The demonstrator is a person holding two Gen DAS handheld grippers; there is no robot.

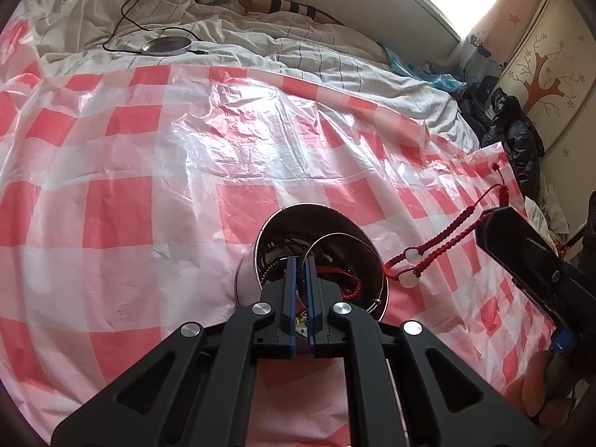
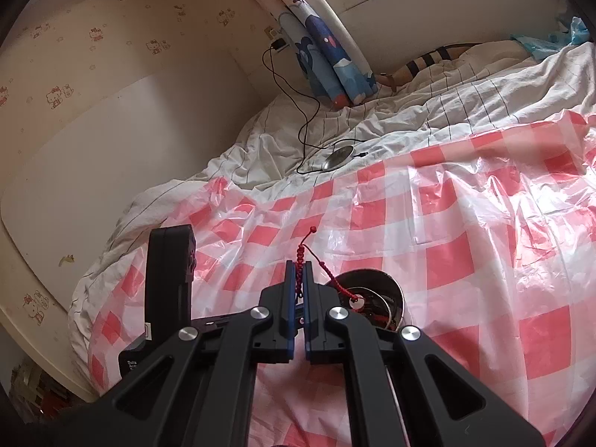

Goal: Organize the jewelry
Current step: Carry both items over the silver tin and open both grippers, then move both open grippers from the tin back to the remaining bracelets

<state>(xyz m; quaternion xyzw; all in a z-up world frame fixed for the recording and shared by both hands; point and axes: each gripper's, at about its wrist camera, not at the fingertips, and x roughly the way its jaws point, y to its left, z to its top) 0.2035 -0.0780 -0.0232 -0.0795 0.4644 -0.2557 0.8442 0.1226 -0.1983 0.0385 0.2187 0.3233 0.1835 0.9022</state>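
Observation:
A round metal tin (image 1: 354, 231) lies on the red-and-white checked plastic sheet (image 1: 149, 149) and holds several bracelets. My left gripper (image 1: 301, 260) is shut on a thin silver bangle (image 1: 335, 240) at the tin's mouth. My right gripper (image 2: 299, 266) is shut on a red braided cord bracelet (image 2: 335, 284) with white beads, which hangs over the tin (image 2: 391, 290). In the left wrist view the bracelet (image 1: 439, 244) stretches from the right gripper's finger (image 1: 521, 249) down to just right of the tin.
White lined bedding (image 1: 335, 59) lies beyond the sheet, with a round grey device (image 1: 167, 45) and black cable on it. Dark clothes (image 1: 514, 138) are piled at the right edge. The wall and headboard (image 2: 93, 149) are to the left.

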